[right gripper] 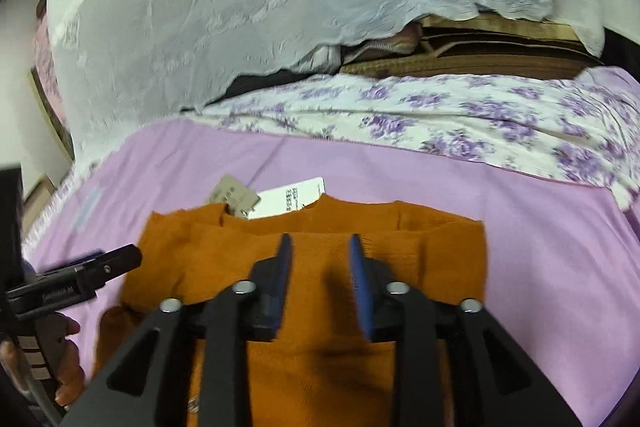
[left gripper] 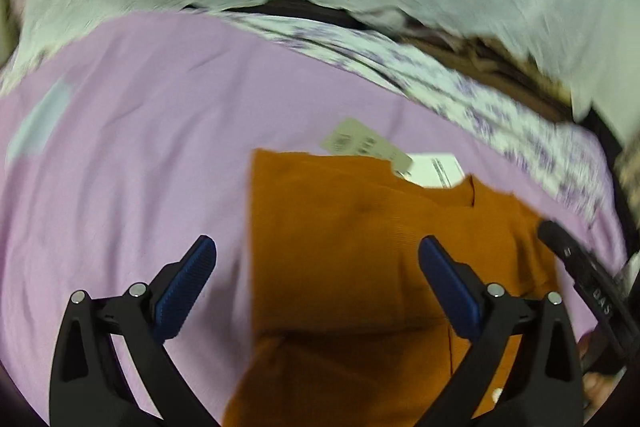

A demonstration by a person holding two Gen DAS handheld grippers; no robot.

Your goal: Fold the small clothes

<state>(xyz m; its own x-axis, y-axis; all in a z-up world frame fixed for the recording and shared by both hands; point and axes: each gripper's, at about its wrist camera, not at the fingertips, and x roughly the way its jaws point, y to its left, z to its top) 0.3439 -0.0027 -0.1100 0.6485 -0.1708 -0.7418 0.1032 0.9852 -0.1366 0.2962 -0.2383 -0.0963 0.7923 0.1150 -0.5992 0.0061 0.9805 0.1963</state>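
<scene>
An orange knit garment lies partly folded on a lilac sheet, with paper tags at its collar. My left gripper is open wide above the garment's left edge and holds nothing. In the right wrist view the same garment lies with its sleeves folded in and its tags at the neck. My right gripper hovers over its middle, jaws partly open and empty. The left gripper shows at the left edge of the right wrist view; the right gripper shows at the right edge of the left wrist view.
A floral purple-and-white cloth lies along the far side of the sheet. A pale lace cloth hangs behind it over brown boxes. The lilac sheet stretches to both sides of the garment.
</scene>
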